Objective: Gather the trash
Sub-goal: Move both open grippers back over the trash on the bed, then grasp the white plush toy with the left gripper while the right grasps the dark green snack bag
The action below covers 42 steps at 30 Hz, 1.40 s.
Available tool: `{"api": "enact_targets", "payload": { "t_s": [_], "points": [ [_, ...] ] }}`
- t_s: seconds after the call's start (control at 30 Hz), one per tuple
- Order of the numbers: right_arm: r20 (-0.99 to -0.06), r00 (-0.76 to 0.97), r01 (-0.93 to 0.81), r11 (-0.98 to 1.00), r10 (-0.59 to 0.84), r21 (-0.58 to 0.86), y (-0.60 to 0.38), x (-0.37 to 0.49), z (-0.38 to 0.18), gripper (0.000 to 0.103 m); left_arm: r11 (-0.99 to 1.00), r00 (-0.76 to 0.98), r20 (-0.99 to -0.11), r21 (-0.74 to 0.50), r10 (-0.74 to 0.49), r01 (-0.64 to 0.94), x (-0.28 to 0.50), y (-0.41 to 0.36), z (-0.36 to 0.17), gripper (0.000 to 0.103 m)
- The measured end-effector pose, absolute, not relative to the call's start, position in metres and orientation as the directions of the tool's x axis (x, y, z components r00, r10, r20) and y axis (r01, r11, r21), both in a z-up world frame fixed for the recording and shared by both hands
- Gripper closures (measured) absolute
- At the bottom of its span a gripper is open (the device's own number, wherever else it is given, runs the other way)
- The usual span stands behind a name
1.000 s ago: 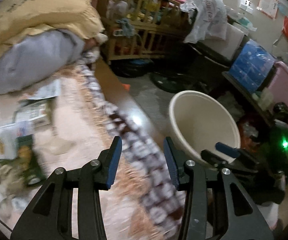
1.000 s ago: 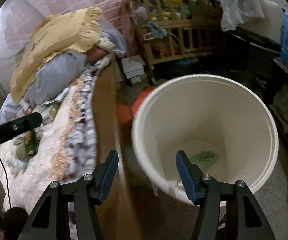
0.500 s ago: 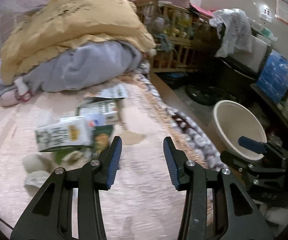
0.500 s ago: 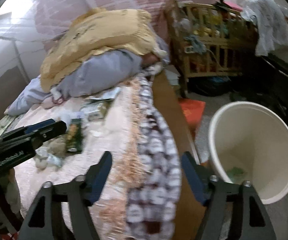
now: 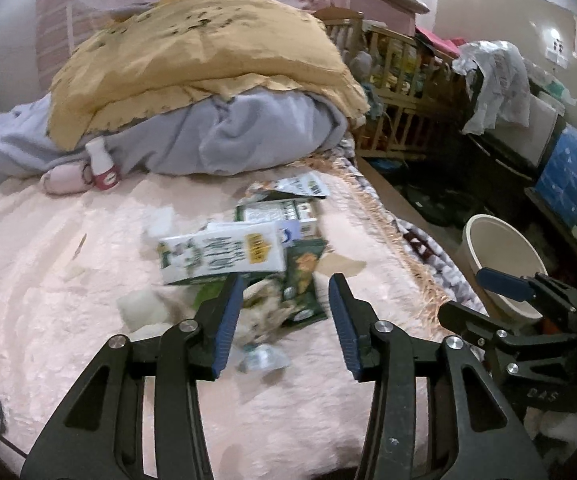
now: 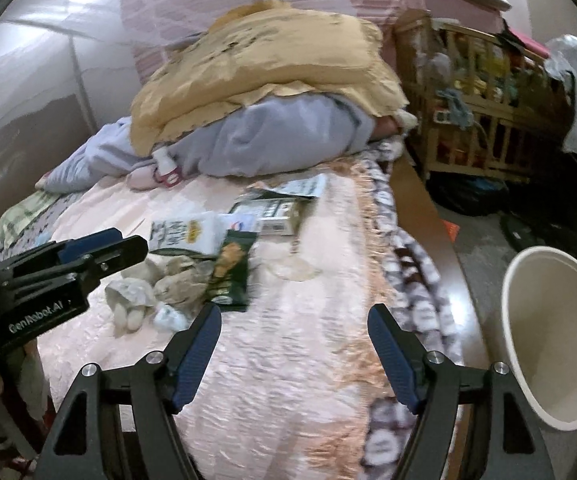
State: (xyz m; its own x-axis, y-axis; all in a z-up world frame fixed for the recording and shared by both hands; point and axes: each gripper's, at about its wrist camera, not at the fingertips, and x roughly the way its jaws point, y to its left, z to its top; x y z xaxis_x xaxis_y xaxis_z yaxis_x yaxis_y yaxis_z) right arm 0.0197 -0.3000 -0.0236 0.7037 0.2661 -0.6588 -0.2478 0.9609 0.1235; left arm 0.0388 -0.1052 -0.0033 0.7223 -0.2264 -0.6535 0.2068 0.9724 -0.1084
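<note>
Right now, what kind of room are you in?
Most likely a lived-in bedroom: a bed piled with blankets, a wooden crib beside it, and a trash bin on the floor.

Left gripper [image 5: 284,320], right gripper [image 6: 294,356]: jaws just widened, empty.

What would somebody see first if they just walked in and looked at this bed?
Probably the big mustard-yellow quilt heaped on a grey blanket at the far end of the pink bed. Next, the litter in the middle: a white-and-green carton, a dark green snack packet and crumpled tissues. A cream plastic bin waits on the floor beside the bed.
</note>
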Motion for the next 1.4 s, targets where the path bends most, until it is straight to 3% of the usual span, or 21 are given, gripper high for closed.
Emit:
{"api": "enact_targets", "payload": {
  "t_s": [0.07,0.17,0.57,1.1,1.17,1.23,1.27,1.4],
  "points": [
    [-0.666,0.694,-0.265,0.957,0.275,0.118,-0.291,0.021,-0.026,0.029,0.971,0.721,-0.651,-0.138,-0.236,0.194,0.034,-0.086,-0.004,0.046],
    [-0.677,0.678,-0.287,0.951,0.288,0.118,-0.281,0.022,-0.031,0.03,0.973,0.715,-0.66,-0.159,-0.231,0.168,0.027,-0.058,-0.009,0.043],
    [-0.72,0.609,-0.332,0.931,0.333,0.15,-0.25,0.057,-0.063,0.03,0.971,0.647,-0.734,-0.235,-0.204,0.039,0.024,0.02,-0.05,0.043],
    [-0.744,0.514,-0.311,0.901,0.426,0.301,-0.234,0.138,-0.103,0.03,0.949,0.58,-0.77,-0.314,-0.266,0.018,0.083,0.009,-0.096,0.042],
    [-0.739,0.506,-0.311,0.893,0.446,0.326,-0.233,0.143,-0.106,0.044,0.946,0.571,-0.773,-0.324,-0.276,0.019,0.089,0.007,-0.102,0.043],
    [-0.736,0.49,-0.311,0.883,0.466,0.352,-0.232,0.148,-0.109,0.063,0.942,0.548,-0.784,-0.336,-0.291,0.019,0.092,0.006,-0.11,0.054],
    [-0.738,0.486,-0.312,0.881,0.469,0.355,-0.232,0.149,-0.11,0.066,0.941,0.537,-0.791,-0.339,-0.293,0.015,0.093,0.006,-0.112,0.069],
    [-0.713,0.523,-0.334,0.882,0.468,0.334,-0.234,0.136,-0.098,0.073,0.93,0.538,-0.782,-0.367,-0.315,0.011,0.085,0.013,-0.107,0.073]
  ]
}}
